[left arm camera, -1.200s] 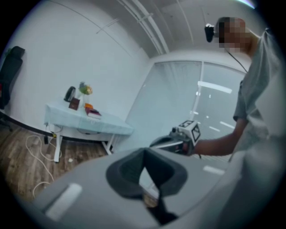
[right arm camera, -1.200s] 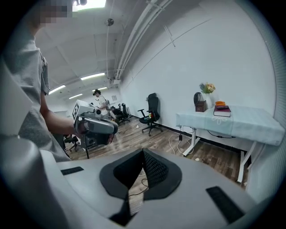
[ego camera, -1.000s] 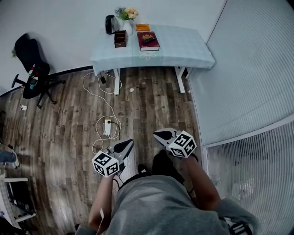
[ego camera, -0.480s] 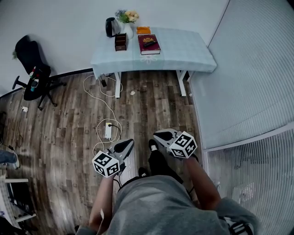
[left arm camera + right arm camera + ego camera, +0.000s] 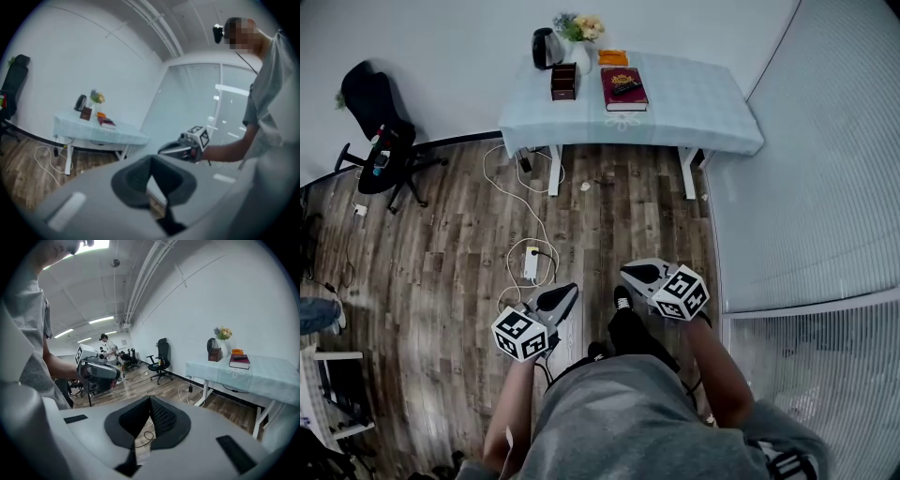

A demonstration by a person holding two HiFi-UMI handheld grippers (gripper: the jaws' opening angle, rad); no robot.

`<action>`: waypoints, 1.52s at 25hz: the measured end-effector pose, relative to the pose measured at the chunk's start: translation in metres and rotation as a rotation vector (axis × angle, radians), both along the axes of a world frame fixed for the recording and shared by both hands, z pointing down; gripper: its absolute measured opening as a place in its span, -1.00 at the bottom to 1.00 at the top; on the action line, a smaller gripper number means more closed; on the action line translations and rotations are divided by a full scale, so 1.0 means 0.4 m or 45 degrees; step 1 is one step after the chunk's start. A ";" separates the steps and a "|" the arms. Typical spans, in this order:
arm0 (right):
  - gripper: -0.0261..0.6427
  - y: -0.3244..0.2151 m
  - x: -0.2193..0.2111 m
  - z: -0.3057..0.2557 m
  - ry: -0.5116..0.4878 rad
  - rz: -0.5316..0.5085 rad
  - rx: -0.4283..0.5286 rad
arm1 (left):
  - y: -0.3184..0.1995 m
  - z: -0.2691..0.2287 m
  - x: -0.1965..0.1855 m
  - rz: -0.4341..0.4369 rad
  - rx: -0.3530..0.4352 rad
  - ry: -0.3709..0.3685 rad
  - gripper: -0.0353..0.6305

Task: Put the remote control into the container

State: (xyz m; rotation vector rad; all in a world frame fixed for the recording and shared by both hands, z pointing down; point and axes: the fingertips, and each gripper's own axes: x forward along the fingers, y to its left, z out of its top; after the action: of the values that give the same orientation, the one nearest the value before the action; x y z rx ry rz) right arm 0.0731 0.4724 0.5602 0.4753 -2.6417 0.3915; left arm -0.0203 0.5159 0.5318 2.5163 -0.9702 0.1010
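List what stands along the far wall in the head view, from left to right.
Black office chair → black kettle → brown box → vase of flowers → red book with the remote control on it.

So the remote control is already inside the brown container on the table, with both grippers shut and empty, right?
No: the head view shows the remote control lying on the red book beside the brown container, not inside it. The left gripper and right gripper are shut and empty.

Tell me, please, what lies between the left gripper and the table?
In the head view, wooden floor, with a white cable and a power strip on it.
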 end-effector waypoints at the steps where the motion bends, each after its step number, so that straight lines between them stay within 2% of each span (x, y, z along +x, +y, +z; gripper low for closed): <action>1: -0.87 -0.007 -0.007 0.004 -0.002 -0.002 -0.006 | -0.003 0.003 -0.009 -0.010 -0.007 0.002 -0.90; 9: -0.87 -0.102 -0.041 0.011 0.007 -0.059 -0.003 | -0.098 0.006 -0.033 -0.078 -0.026 0.024 -0.90; 24: -0.87 -0.305 -0.008 -0.019 -0.013 -0.098 -0.012 | -0.297 -0.028 0.034 -0.101 -0.016 0.019 -0.90; 38: -0.87 -0.454 -0.016 -0.012 -0.016 -0.210 -0.021 | -0.447 -0.042 0.047 -0.183 -0.026 -0.011 -0.90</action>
State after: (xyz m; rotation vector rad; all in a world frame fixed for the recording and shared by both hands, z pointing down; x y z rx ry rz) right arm 0.0666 0.2907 0.5556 0.2476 -2.6637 0.3646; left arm -0.0014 0.3371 0.5151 2.4206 -1.1439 0.0772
